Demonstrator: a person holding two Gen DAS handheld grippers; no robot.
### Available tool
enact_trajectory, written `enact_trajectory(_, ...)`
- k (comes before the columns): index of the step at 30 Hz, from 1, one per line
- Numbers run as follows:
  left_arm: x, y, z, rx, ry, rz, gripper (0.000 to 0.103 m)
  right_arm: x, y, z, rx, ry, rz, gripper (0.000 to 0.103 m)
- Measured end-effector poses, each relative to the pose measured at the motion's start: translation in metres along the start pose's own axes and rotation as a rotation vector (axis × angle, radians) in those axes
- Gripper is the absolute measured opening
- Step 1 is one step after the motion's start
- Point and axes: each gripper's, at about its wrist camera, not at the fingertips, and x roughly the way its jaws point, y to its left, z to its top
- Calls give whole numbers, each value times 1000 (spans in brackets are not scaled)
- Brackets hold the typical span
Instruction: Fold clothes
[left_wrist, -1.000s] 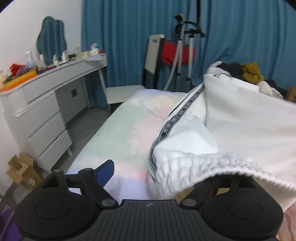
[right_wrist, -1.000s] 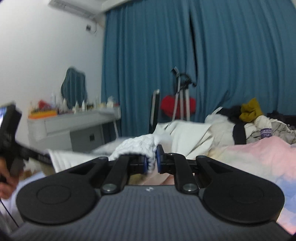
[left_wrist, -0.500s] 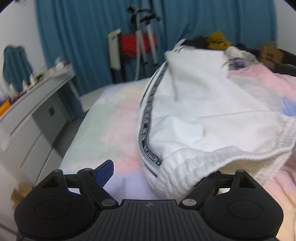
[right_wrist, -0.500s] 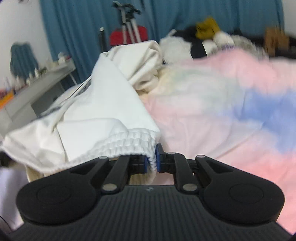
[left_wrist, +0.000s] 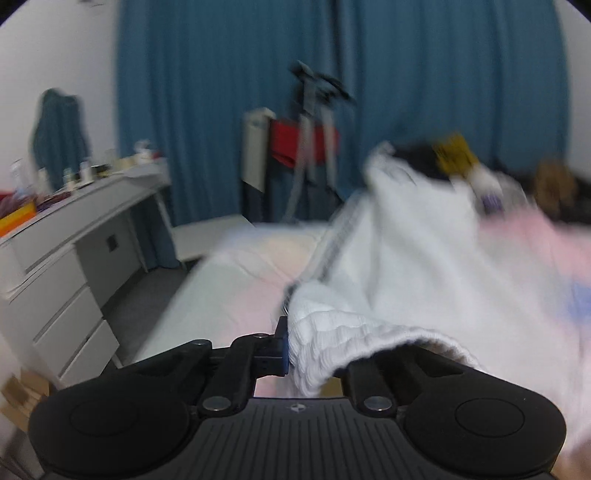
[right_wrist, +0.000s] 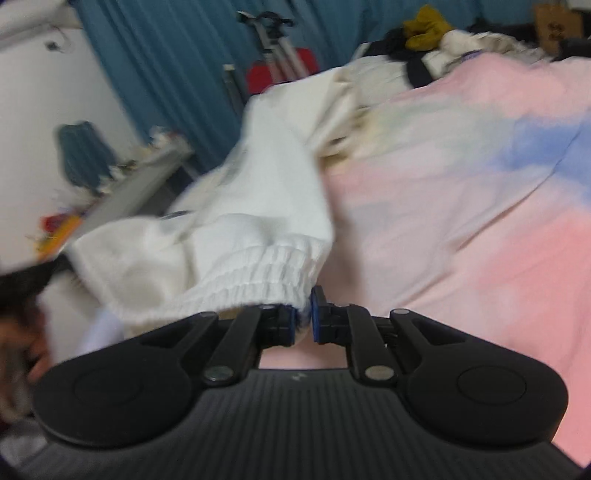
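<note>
White trousers (left_wrist: 399, 258) with a dark printed side stripe and a ribbed elastic waistband lie stretched over the pastel bed (left_wrist: 236, 295). My left gripper (left_wrist: 306, 350) is shut on one end of the waistband (left_wrist: 332, 332); its right finger is hidden under the cloth. My right gripper (right_wrist: 303, 321) is shut on the other end of the waistband (right_wrist: 258, 269) of the trousers (right_wrist: 258, 184), held just above the bed (right_wrist: 480, 184). Both views are blurred by motion.
A grey dresser (left_wrist: 74, 251) with bottles stands left of the bed. A chair and a garment steamer (left_wrist: 314, 147) stand by blue curtains (left_wrist: 406, 74). A pile of other clothes (right_wrist: 424, 37) lies at the bed's far end.
My left gripper was open beside the waistband and has shut on it. My right gripper has kept its hold and tilted down toward the bed; the waistband is now stretched between both.
</note>
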Motion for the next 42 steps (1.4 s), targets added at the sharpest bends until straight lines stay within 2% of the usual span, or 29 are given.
enact_trajectory(3,0,38,39,-43,-68,45,9,4,42,-4,-62,2,98,12)
enact_trajectory(8,19,104,100,-77,-99,119,9,33,114,4,-149,7,324,12)
enact_trajectory(11,58,134,97,-78,-50,164,9,70,151,5,-215,53,432,12)
enact_trajectory(15,116,168,69,-99,63,189,9,129,170,-17,-291,153,404,12)
enact_trajectory(18,150,180,38,-129,119,193,10,158,159,-34,-312,213,353,12)
enact_trajectory(20,163,184,22,-132,141,201,10,167,155,-34,-306,230,348,12)
enact_trajectory(25,159,190,18,-151,130,189,16,161,162,-24,-314,214,348,14)
enact_trajectory(27,146,188,18,-147,135,192,29,154,168,-25,-337,194,343,16)
enact_trajectory(28,135,184,18,-149,133,199,34,154,168,-29,-352,184,339,19)
enact_trajectory(30,110,186,17,-152,117,217,62,149,171,-33,-376,167,345,35)
enact_trajectory(31,101,186,16,-147,110,222,67,146,172,-36,-380,155,362,54)
enact_trajectory(32,90,187,15,-137,106,225,74,142,172,-38,-383,140,382,80)
enact_trajectory(34,64,185,12,-123,88,222,81,129,178,-42,-404,93,410,99)
enact_trajectory(35,51,183,11,-117,76,217,82,122,182,-44,-430,72,417,103)
enact_trajectory(38,12,170,11,-115,39,195,87,100,191,-44,-497,13,413,103)
enact_trajectory(40,-17,156,9,-126,1,156,91,85,189,-39,-499,-21,407,103)
enact_trajectory(42,-42,139,6,-128,-36,114,100,70,185,-30,-485,-48,397,103)
